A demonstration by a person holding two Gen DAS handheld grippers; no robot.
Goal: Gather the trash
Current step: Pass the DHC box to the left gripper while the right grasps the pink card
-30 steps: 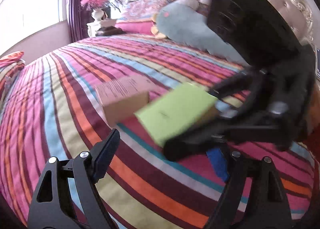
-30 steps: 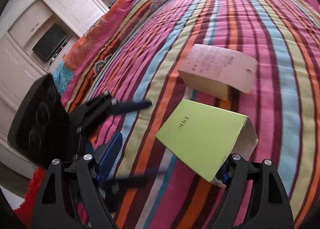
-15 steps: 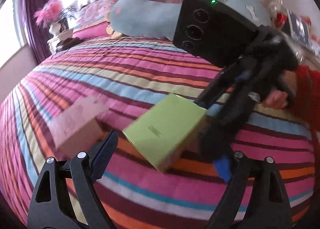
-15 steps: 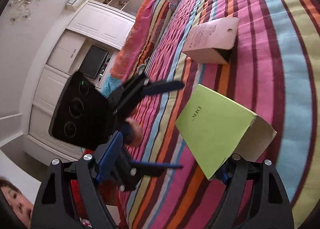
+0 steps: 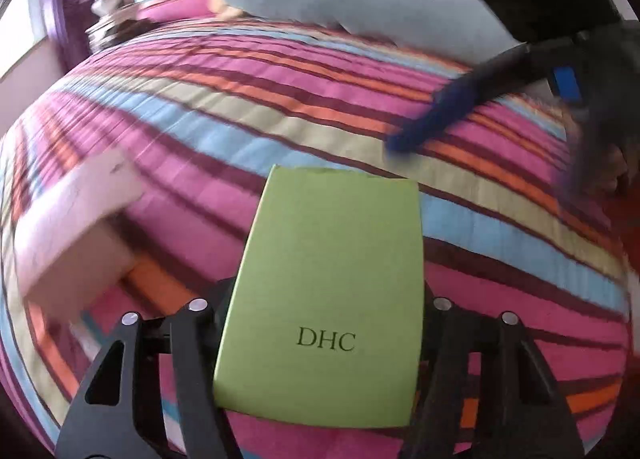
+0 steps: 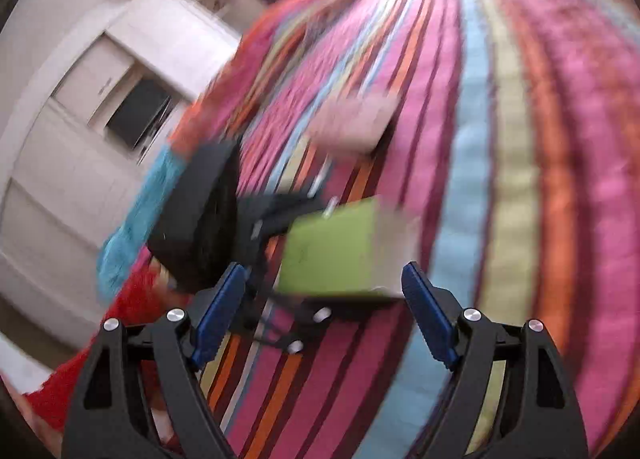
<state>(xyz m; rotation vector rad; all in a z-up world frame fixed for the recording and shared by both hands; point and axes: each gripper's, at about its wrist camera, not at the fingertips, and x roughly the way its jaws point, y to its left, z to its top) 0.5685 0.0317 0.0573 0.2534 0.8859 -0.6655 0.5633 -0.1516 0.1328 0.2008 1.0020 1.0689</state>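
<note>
Two cardboard boxes mark a striped quilted bedspread (image 5: 280, 107) in a bedroom with white built-in cabinets (image 6: 80, 107). The left gripper (image 5: 320, 323) clamps the flat green DHC box (image 5: 332, 283); a blurred pink box (image 5: 72, 227) lies apparently nearer the bed's left edge. The right gripper (image 6: 324, 307) hangs wide open, empty.

The green box (image 5: 328, 291), a flat lime carton printed "DHC", sits clamped between the fingers of the left gripper (image 5: 320, 323), its printed face up and its far end projecting beyond the fingertips. The pink box (image 5: 76, 227), a pale pink-tan carton, lies on the bedspread, ahead and left of the left finger.
</note>
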